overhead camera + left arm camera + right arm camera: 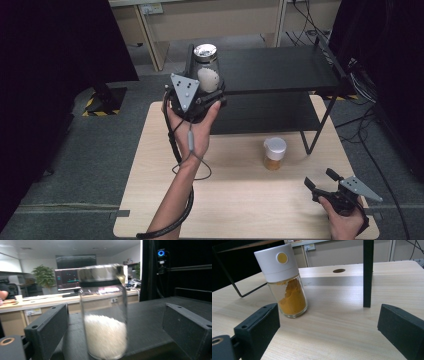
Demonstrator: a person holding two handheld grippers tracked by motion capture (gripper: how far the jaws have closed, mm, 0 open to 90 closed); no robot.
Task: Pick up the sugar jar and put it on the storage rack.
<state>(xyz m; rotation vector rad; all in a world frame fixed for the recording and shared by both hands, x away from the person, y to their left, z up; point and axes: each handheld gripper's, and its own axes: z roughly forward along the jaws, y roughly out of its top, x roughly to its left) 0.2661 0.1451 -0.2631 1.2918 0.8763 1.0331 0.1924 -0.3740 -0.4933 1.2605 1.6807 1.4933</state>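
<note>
A glass jar with a shiny metal lid, part filled with white powder, stands at the left end of the black shelf's top board. My left gripper is held up to it, its jaws open on either side of the jar with a gap on both sides. A second jar with a white cap and orange powder stands on the wooden table. My right gripper rests open near the table's front right, pointing at the orange jar from a short distance, nothing between its jaws.
The black two-level shelf stands across the back of the table, and one thin leg comes down just right of the orange jar. Black curtains hang on both sides. The left gripper's cable trails down along the forearm.
</note>
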